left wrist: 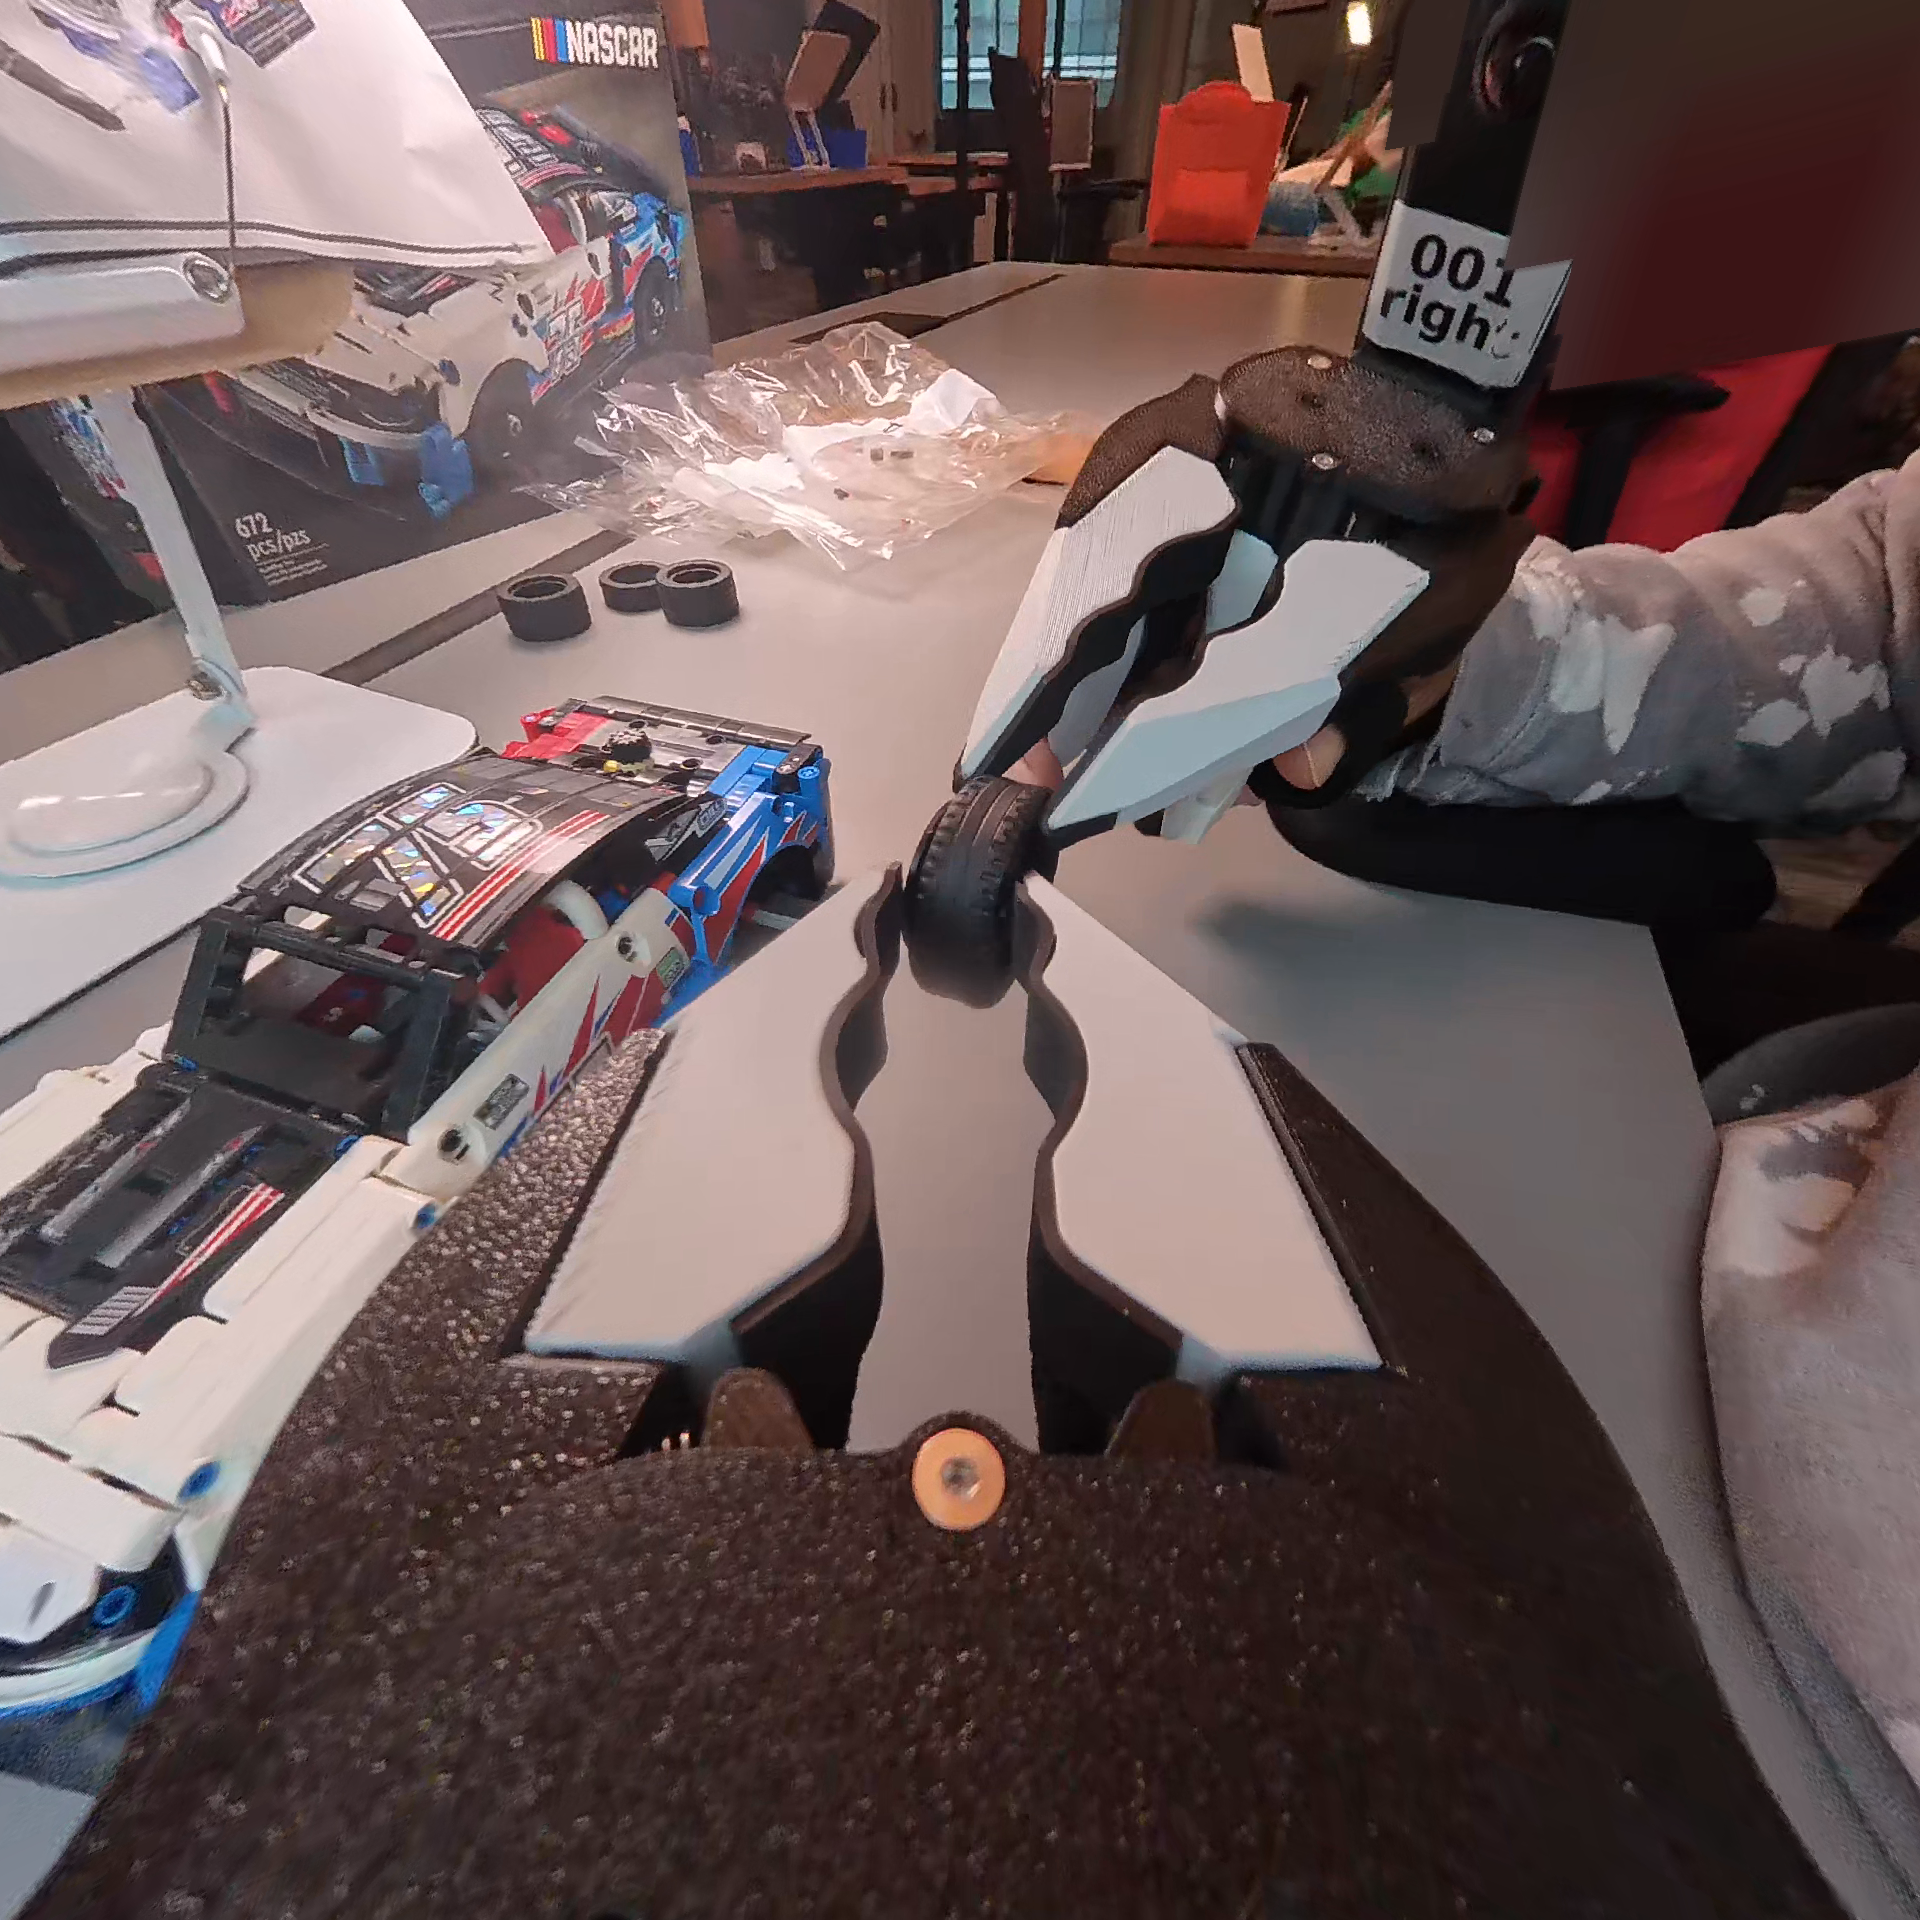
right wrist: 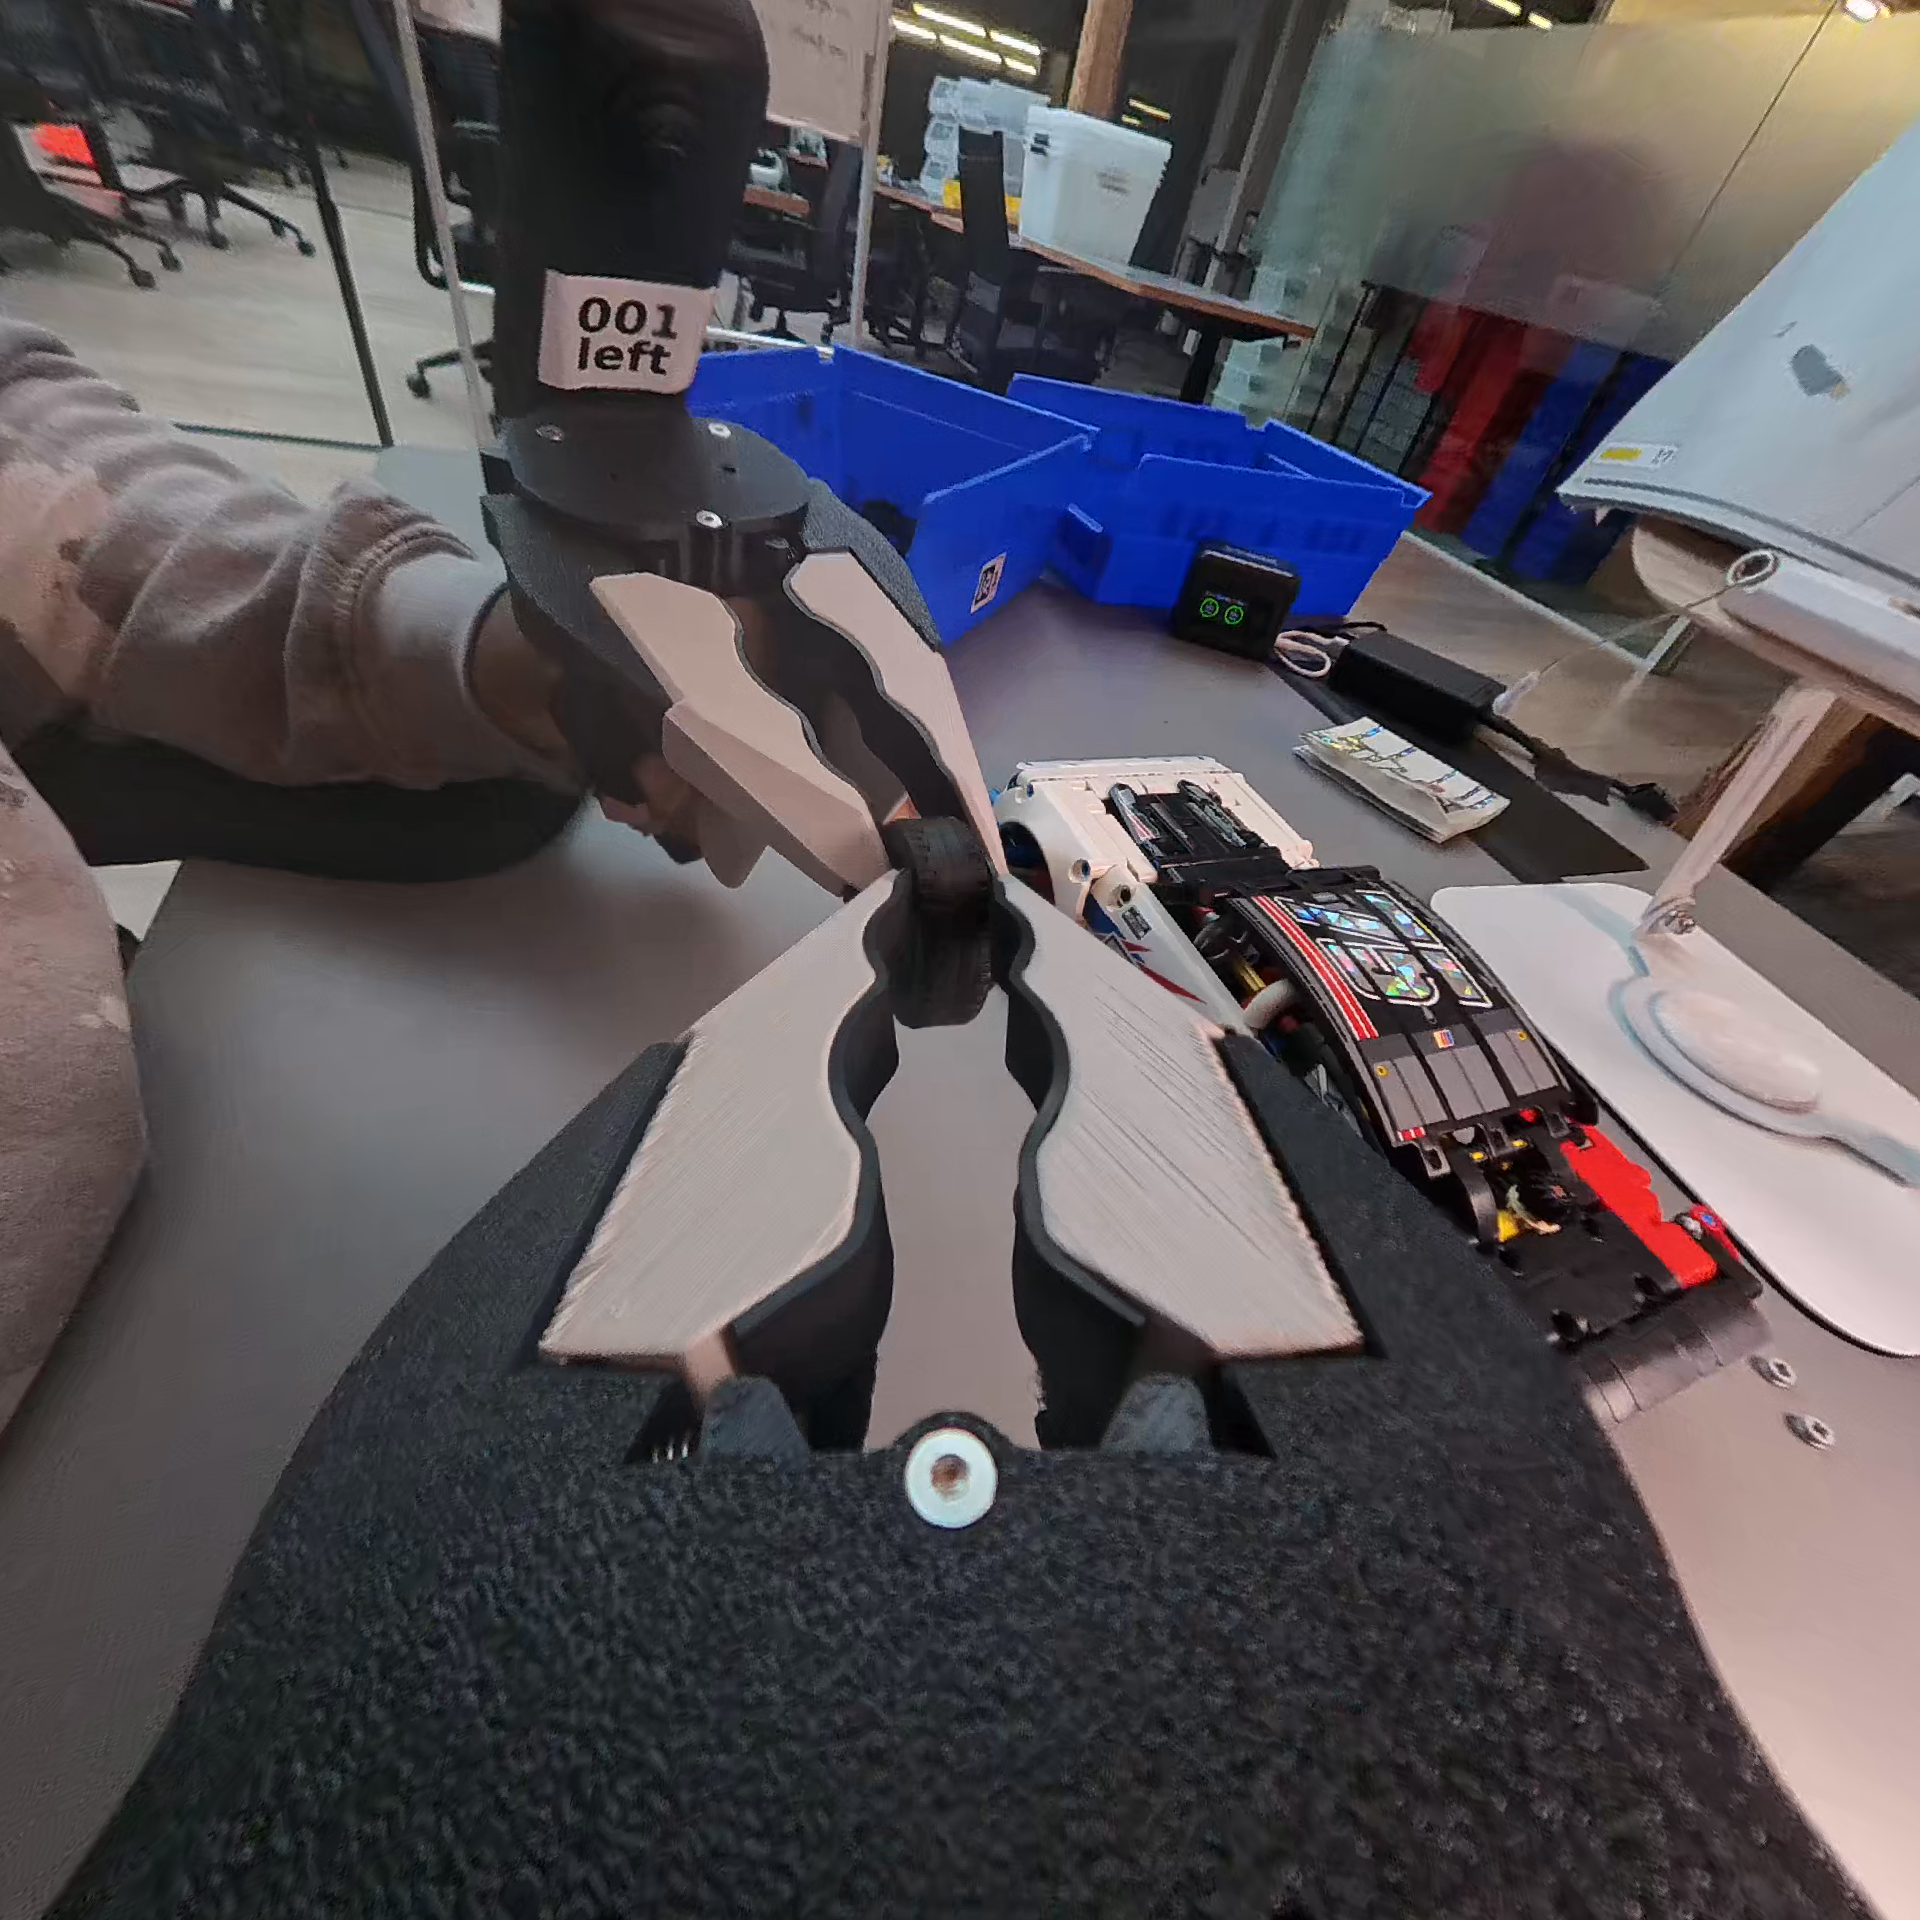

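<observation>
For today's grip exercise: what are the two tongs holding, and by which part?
Both hold one small black tyre above the table. The left tongs pinch its tread; the right tongs also close on its tread, from the opposite side.

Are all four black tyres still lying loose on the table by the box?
No: only three loose tyres lie by the box; a fourth tyre sits between both grippers' fingertips.

two hand-held grippers meet tip to tip, each held by a sleeved arm. the left hand-held gripper [left wrist: 961, 894] points forward and slightly down, its grey fingers [left wrist: 748, 1091] narrowed onto a small black tyre [left wrist: 971, 883]. the right hand-held gripper [left wrist: 1013, 795] angles down from the far right, fingertips pinching the same tyre.
</observation>
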Demonstrator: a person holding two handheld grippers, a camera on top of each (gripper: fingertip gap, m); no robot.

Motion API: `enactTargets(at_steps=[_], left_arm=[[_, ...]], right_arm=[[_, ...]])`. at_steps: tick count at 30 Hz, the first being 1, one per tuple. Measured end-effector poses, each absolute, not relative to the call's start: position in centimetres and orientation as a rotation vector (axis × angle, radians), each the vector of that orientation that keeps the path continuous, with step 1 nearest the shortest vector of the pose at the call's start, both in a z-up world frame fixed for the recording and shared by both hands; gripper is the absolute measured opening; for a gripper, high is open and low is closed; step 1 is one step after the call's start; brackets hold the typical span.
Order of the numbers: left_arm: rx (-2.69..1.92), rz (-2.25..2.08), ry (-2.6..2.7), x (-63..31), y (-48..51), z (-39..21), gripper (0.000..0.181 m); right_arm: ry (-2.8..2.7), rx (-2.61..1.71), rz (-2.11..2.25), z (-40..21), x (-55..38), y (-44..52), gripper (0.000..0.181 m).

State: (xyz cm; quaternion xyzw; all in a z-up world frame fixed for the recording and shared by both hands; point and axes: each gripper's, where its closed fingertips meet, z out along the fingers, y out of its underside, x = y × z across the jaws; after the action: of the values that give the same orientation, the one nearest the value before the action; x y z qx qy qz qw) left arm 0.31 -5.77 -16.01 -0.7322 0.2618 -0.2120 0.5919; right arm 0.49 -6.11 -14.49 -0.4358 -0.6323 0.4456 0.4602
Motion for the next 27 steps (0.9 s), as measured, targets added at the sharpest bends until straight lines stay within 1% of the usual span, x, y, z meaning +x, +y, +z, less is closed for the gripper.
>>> enactTargets(at_steps=[1,4,10,27], left_arm=[[-1.701,-0.523,0.588,0.5,-5.8,-15.9,0.019],[-1.704,-0.533,0.561,0.4,-5.7,-15.6,0.018],[-1.704,-0.587,0.533,0.9,-5.9,-15.1,0.018],[-1.806,-0.665,0.464,1.8,-5.5,-17.0,0.019]], right_arm=[[-1.551,-1.060,1.095,-14.3,0.4,-6.3,0.012],[-1.553,-1.007,1.014,-14.1,0.3,-6.6,0.012],[-1.524,-1.028,1.137,-13.4,0.7,-7.0,0.011],[-1.578,-1.138,1.322,-15.0,1.3,-6.9,0.009]])
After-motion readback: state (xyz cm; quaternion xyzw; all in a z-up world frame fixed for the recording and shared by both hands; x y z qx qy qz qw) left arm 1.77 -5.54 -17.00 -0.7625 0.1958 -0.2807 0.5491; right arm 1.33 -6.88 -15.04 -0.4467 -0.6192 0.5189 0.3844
